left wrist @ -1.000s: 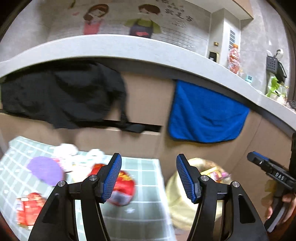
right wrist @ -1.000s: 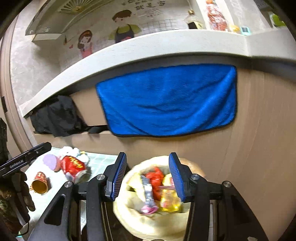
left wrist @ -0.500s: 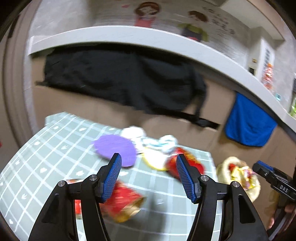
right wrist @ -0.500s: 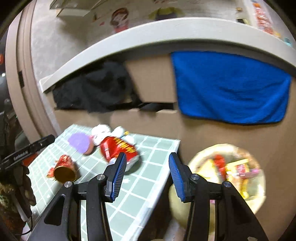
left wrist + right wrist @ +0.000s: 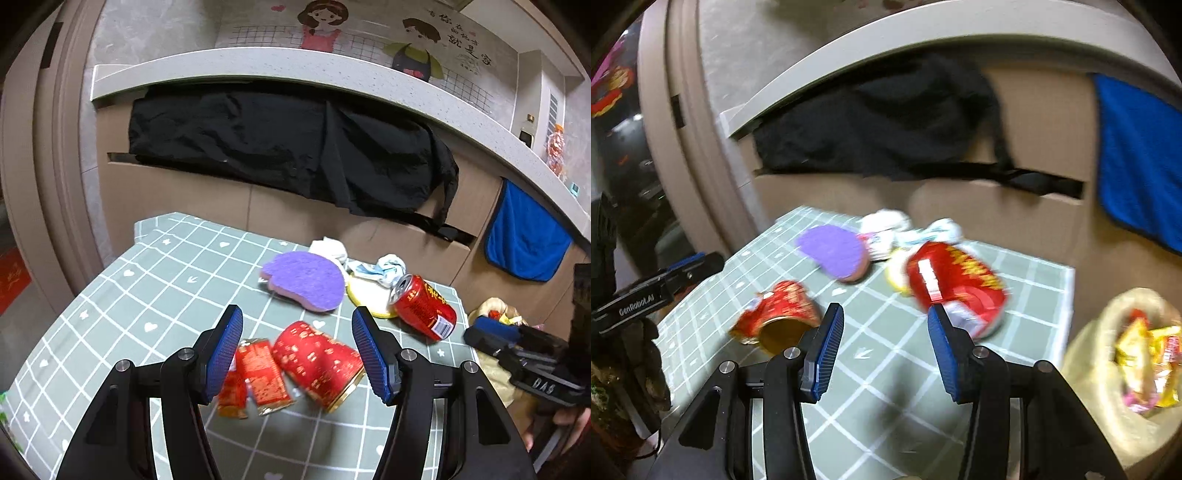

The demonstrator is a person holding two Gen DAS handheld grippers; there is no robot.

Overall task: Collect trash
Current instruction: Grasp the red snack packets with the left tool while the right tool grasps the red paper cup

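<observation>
A torn red-and-gold paper cup (image 5: 317, 363) lies on its side on the green checked tablecloth (image 5: 155, 295), with red scraps (image 5: 258, 376) beside it. My left gripper (image 5: 297, 354) hangs open just above and around the cup, touching nothing. To the right lies a red drink can (image 5: 423, 308). In the right wrist view the can (image 5: 955, 284) is just past my open right gripper (image 5: 884, 350), and the cup (image 5: 783, 314) lies to its left. A purple sponge (image 5: 304, 278), white tissues (image 5: 384, 266) and a yellow disc (image 5: 367, 295) sit further back.
A beige bag (image 5: 1123, 354) holding wrappers stands off the table's right edge. A black cloth (image 5: 288, 147) and a blue towel (image 5: 526, 240) hang from the counter behind. The other gripper (image 5: 517, 347) shows at the right of the left wrist view.
Both grippers swung left from the bag to over the table and sank a little. The cup now sits between the left gripper's open fingers; the can has come close to the right gripper.
</observation>
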